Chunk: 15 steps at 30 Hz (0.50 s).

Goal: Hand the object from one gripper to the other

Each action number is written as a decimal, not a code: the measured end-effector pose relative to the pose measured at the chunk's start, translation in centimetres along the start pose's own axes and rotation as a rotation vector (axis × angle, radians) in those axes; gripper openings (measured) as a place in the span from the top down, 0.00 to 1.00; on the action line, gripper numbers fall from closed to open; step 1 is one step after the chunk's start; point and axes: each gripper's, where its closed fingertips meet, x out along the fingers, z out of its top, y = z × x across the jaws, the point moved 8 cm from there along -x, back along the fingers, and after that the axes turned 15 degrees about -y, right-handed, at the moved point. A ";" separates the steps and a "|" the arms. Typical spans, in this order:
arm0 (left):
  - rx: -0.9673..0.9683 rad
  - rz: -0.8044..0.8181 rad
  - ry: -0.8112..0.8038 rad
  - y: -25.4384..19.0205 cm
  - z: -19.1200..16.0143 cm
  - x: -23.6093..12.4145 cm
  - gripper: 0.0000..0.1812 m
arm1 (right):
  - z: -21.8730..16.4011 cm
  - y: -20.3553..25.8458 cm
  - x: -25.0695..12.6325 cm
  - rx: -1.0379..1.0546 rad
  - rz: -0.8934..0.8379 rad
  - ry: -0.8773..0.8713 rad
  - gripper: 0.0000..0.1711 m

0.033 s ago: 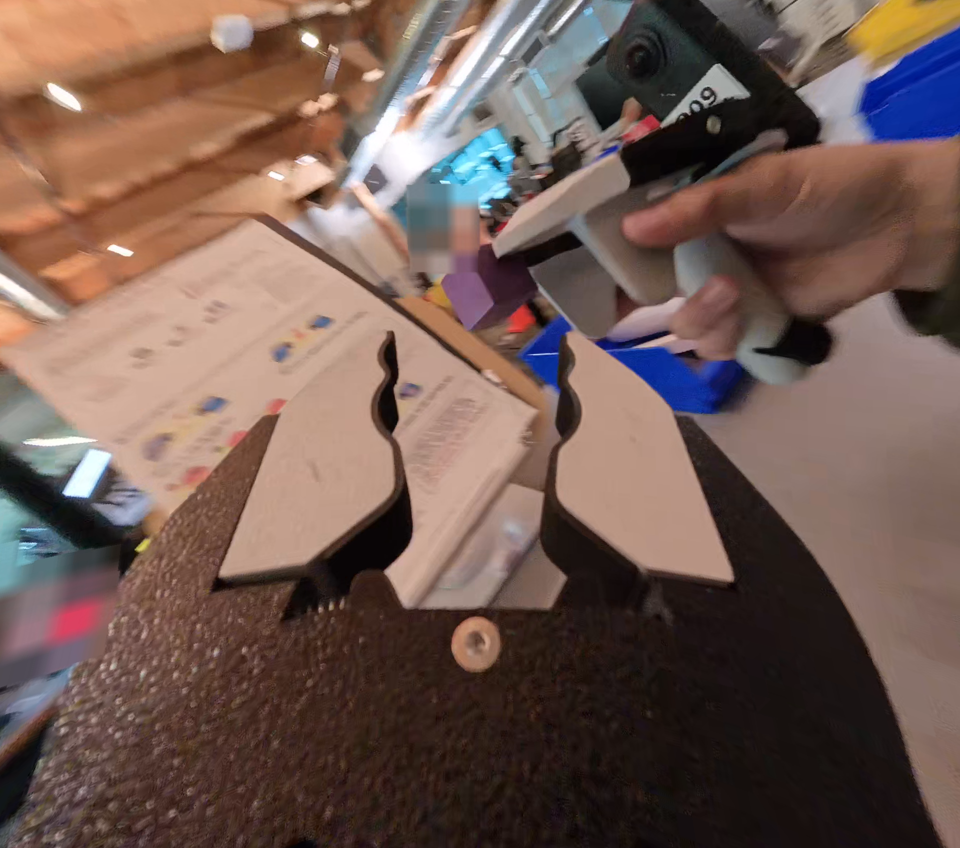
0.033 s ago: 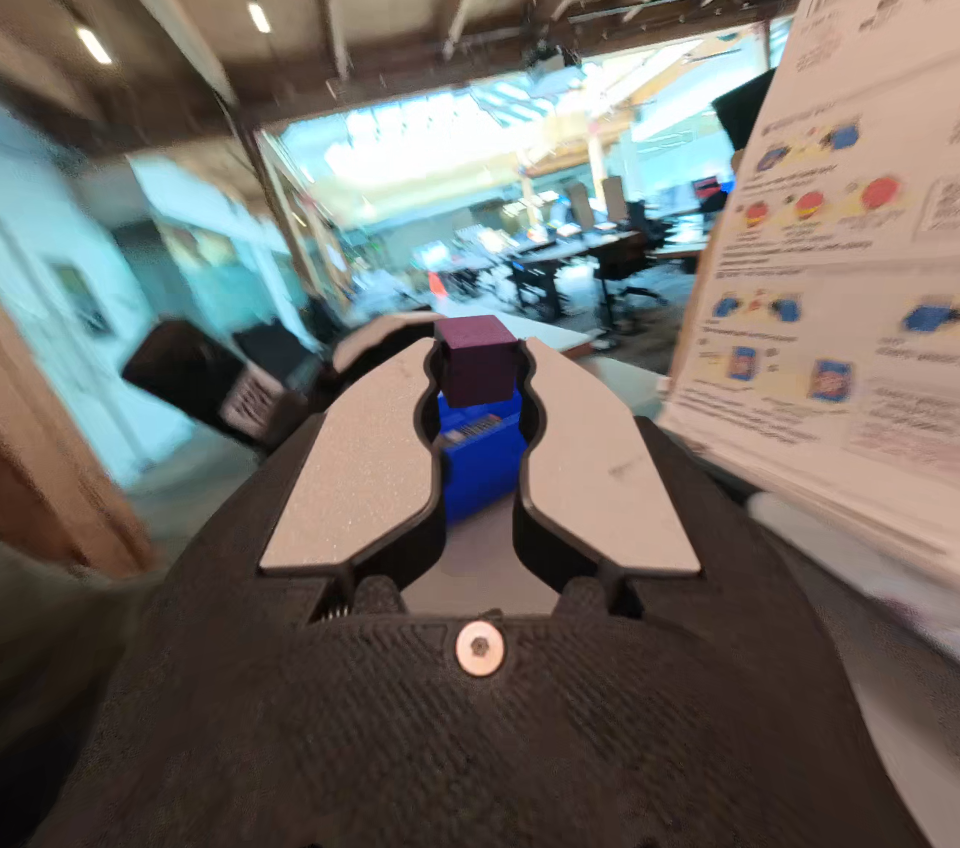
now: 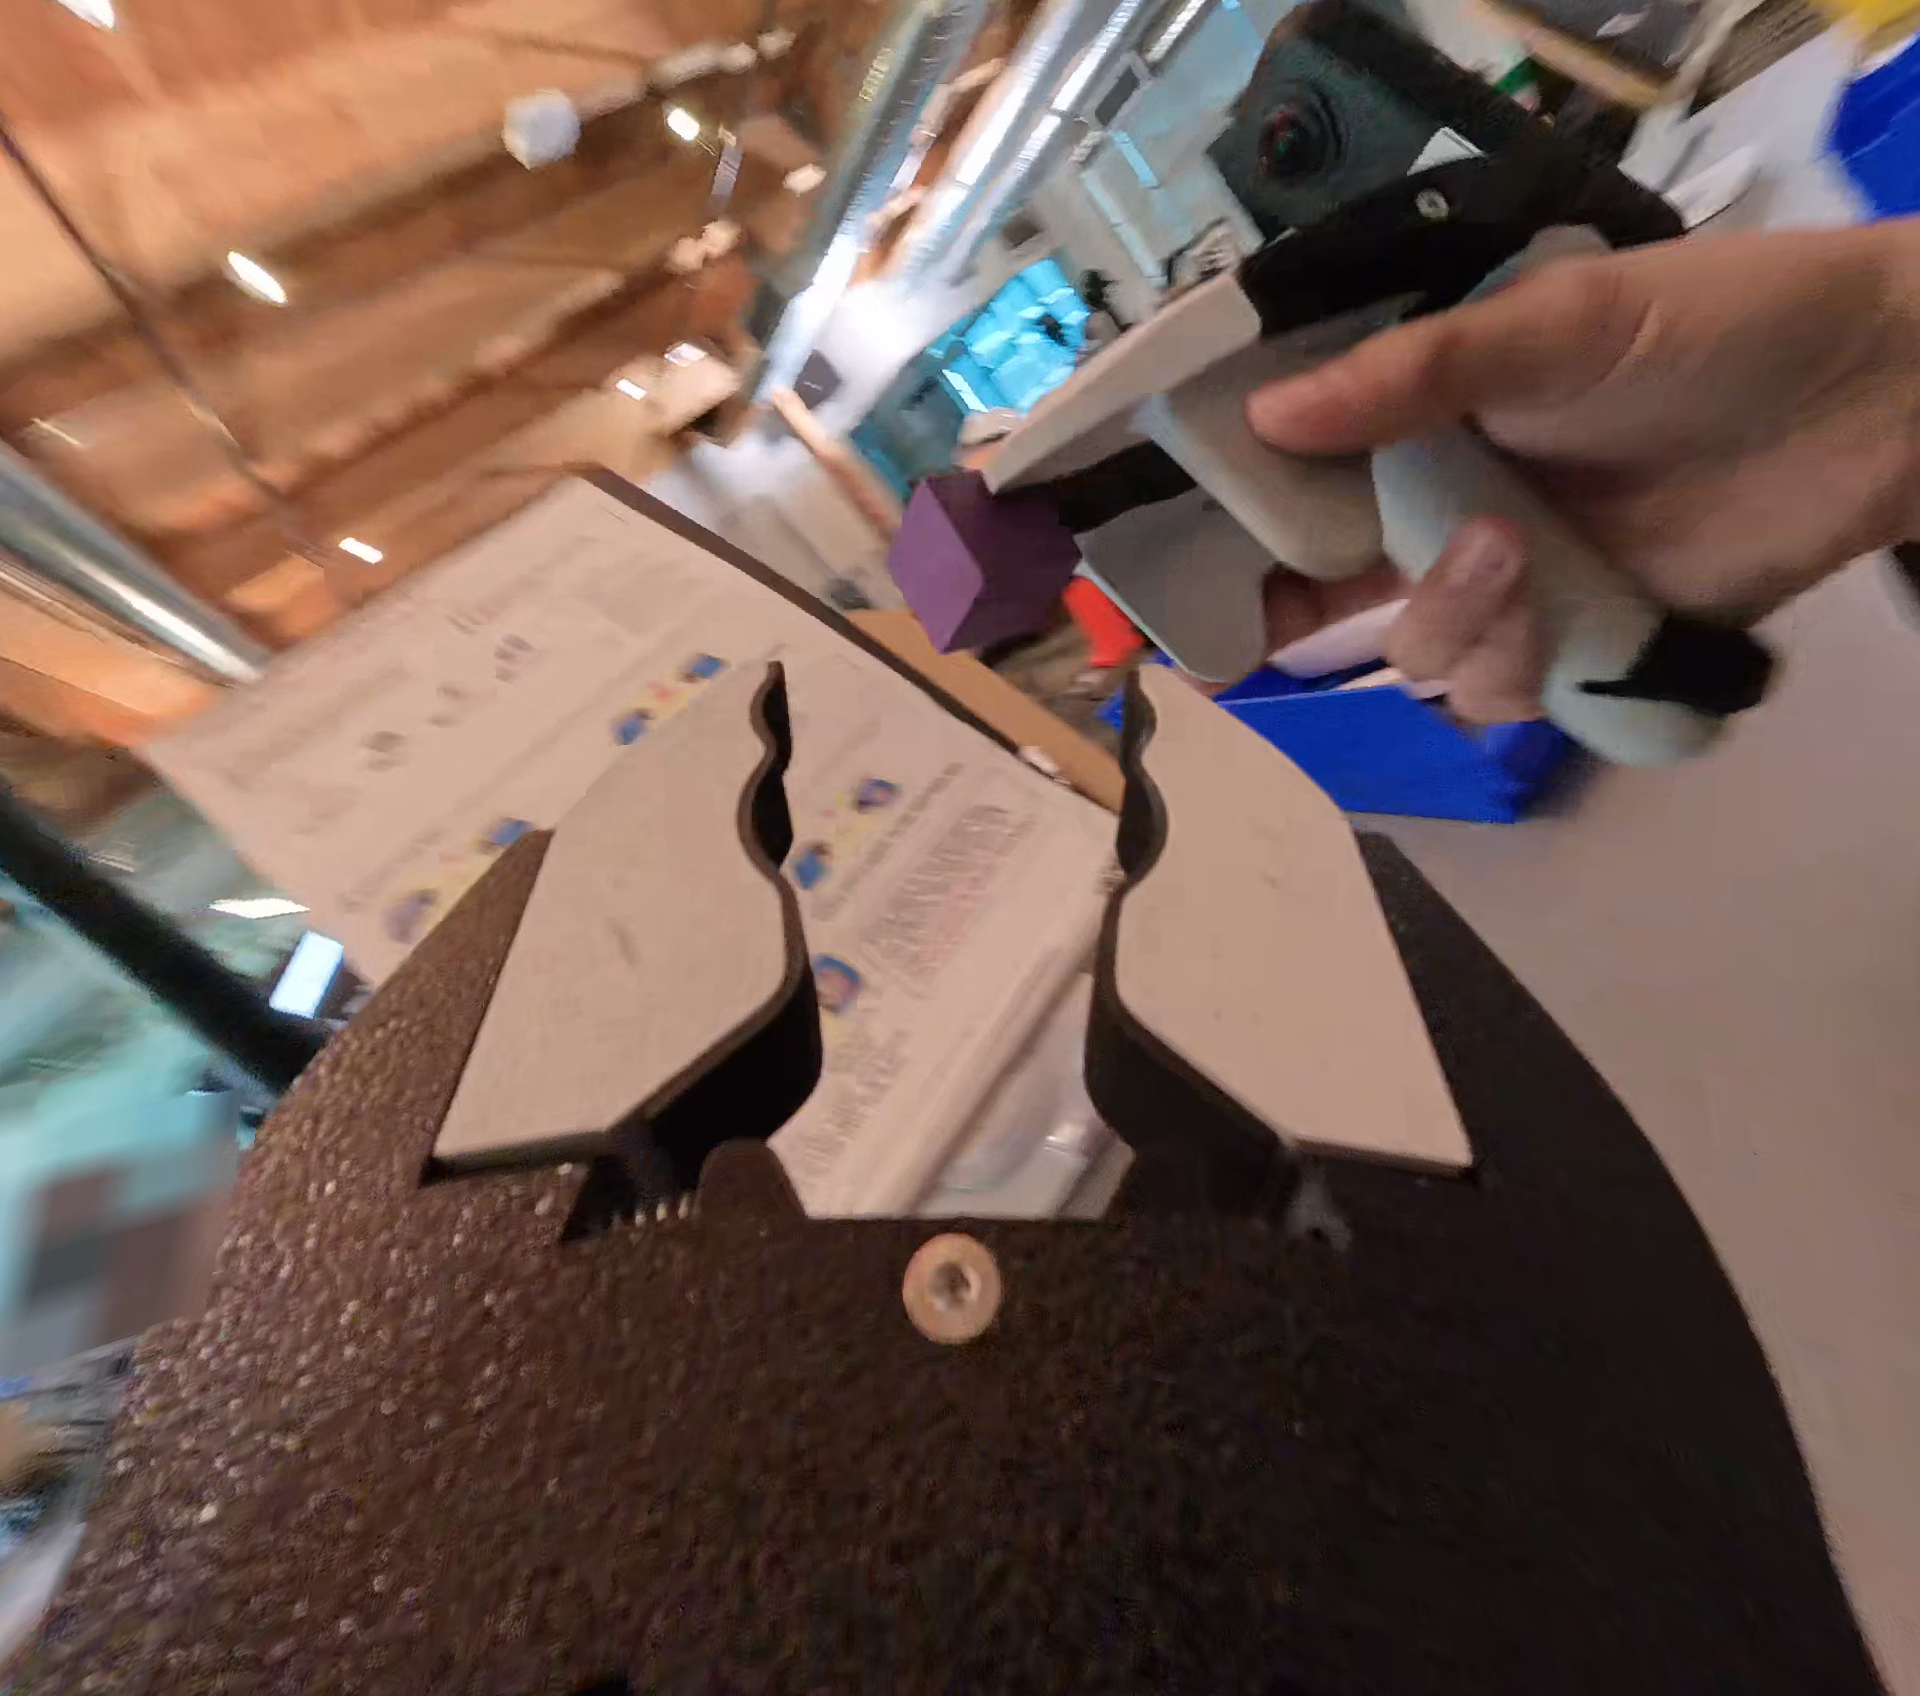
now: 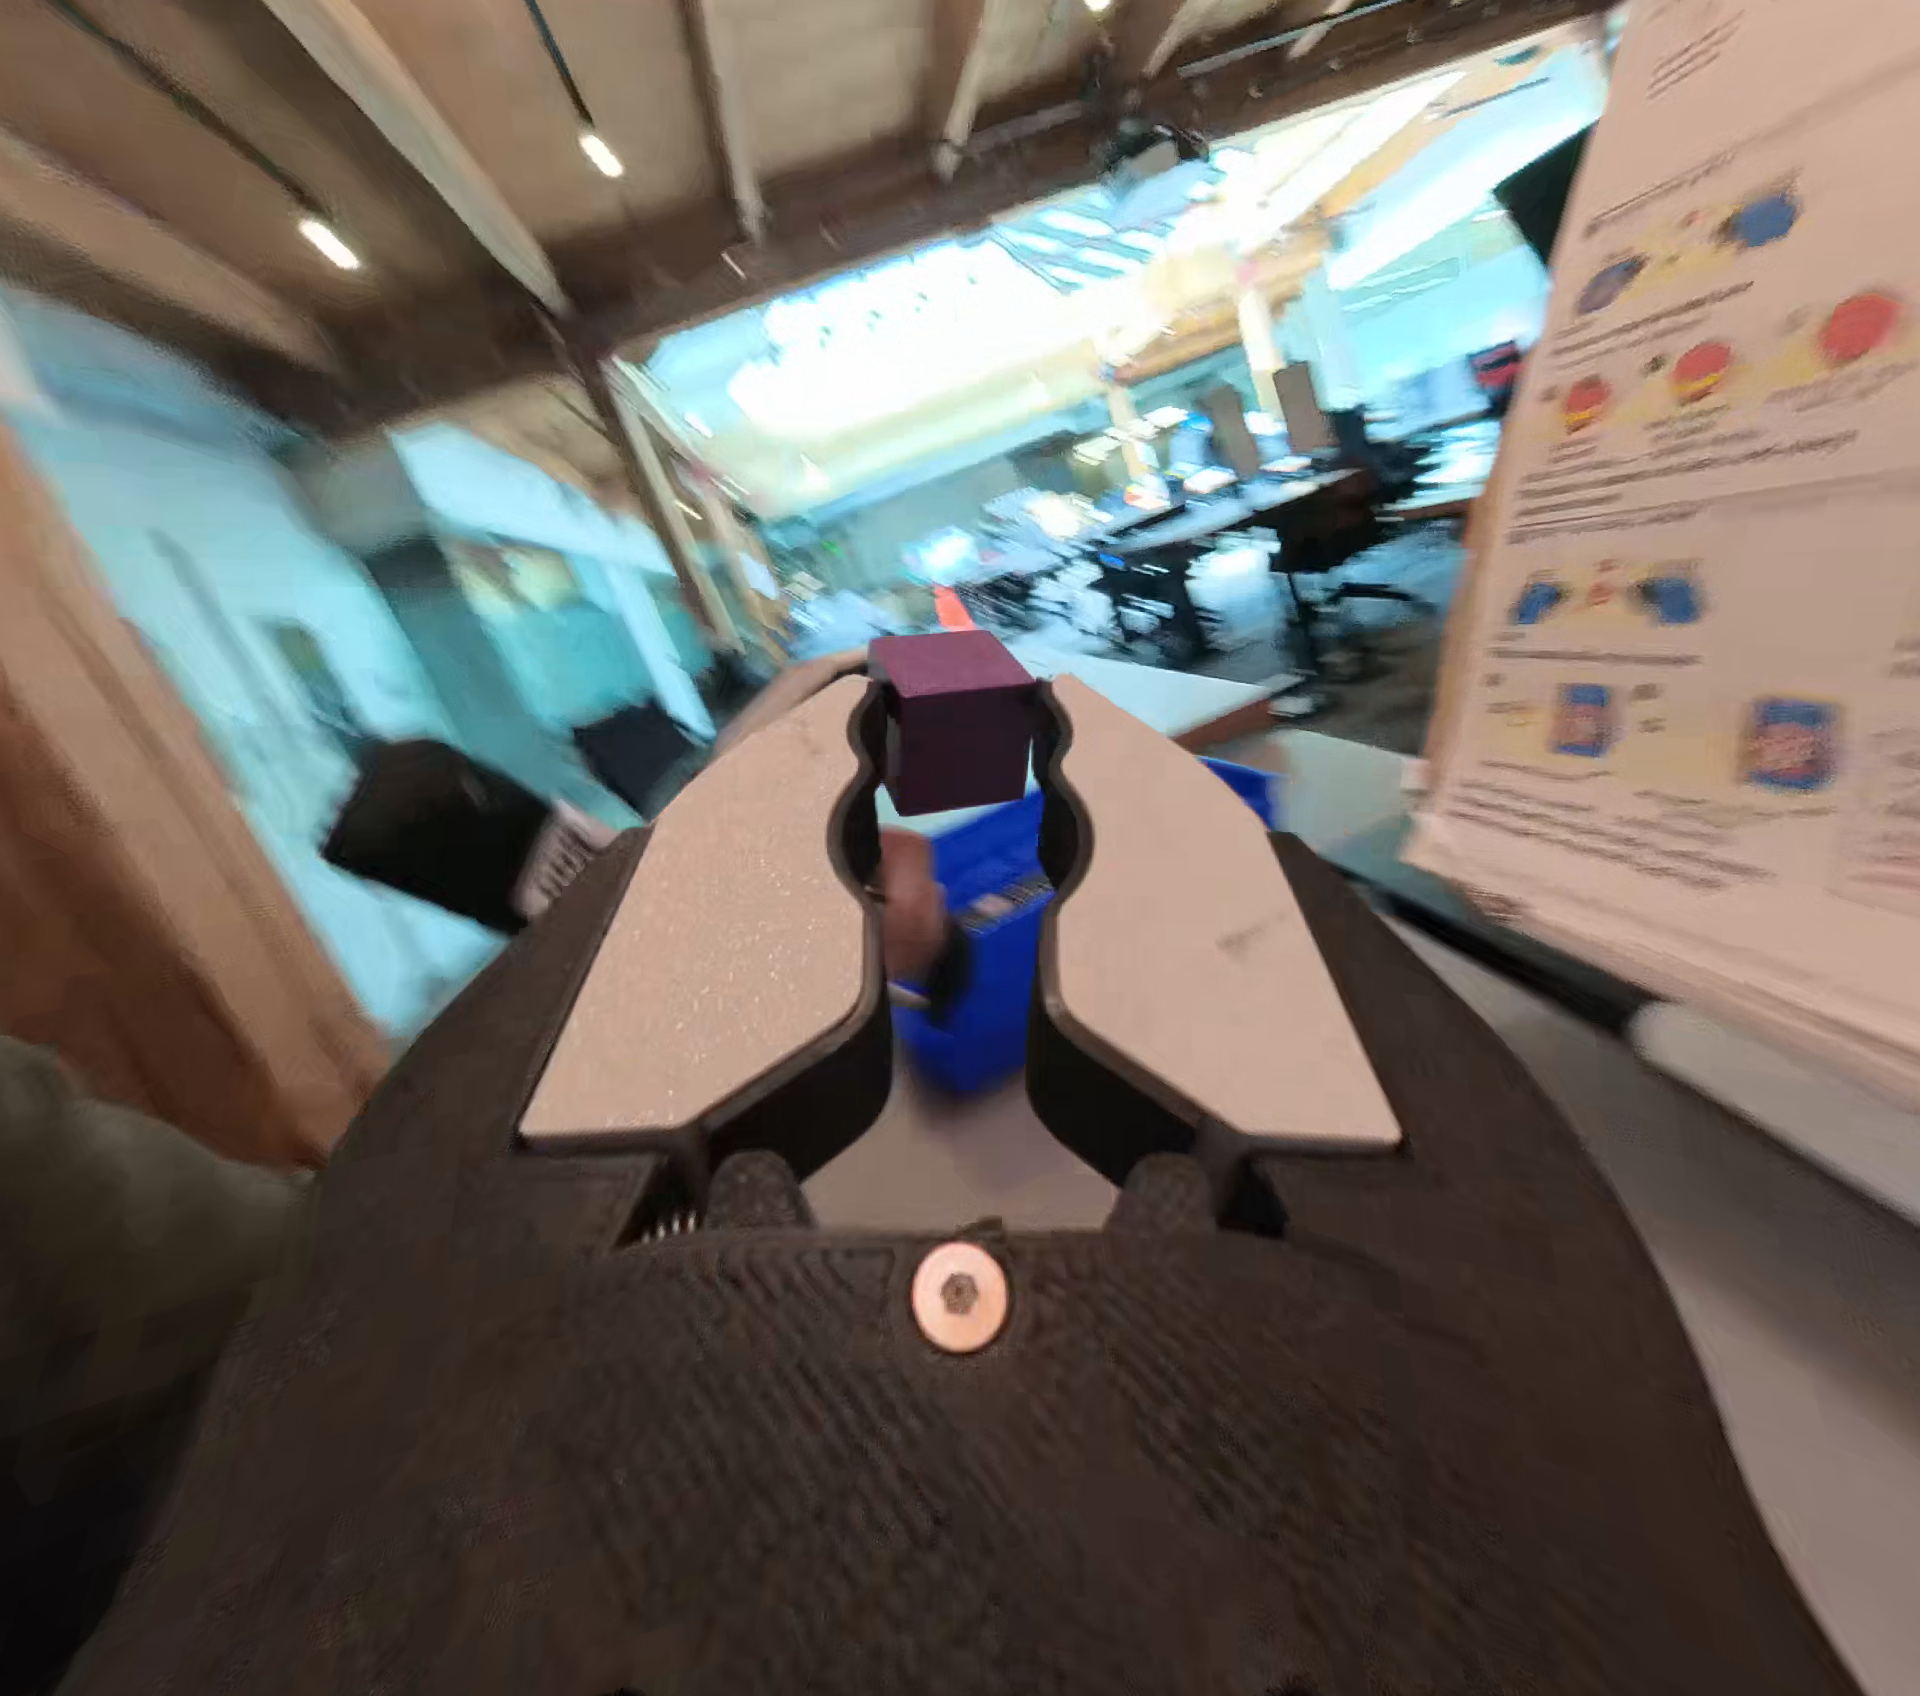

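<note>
The object is a small purple cube. My right gripper is shut on it, and the cube sits right at the fingertips. In the left wrist view the right gripper is held by a hand at the upper right. There the cube hangs in the air just above and ahead of my left gripper. The left gripper is open and empty, with its jaws spread wider than the cube. The cube is close to the left fingertips but clear of them.
A propped board with a printed sheet stands behind the left gripper and at the right of the right wrist view. A blue bin sits on the grey table under the right gripper. My right fingertips sit around 4 cm from my left ones.
The right gripper with the purple cube has come nearer to the left gripper's fingertips. The left jaws have opened wider.
</note>
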 end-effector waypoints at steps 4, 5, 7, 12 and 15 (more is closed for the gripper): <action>0.345 0.055 -0.044 -1.7 0.5 0.6 0.69 | -0.6 0.4 0.8 0.258 0.068 -0.111 0.84; 0.396 0.081 -0.035 -1.9 0.5 0.7 0.69 | -0.9 0.6 1.0 0.277 0.081 -0.106 0.84; 0.464 0.153 -0.034 -1.9 0.6 0.8 0.69 | -1.5 1.1 1.4 0.282 0.103 -0.073 0.84; 0.553 0.236 -0.034 -1.3 0.5 0.4 0.84 | -2.5 1.2 1.9 0.286 0.107 -0.052 0.84; 0.492 0.186 -0.039 -1.1 0.6 0.3 0.85 | -2.4 1.1 1.8 0.267 0.121 -0.019 0.85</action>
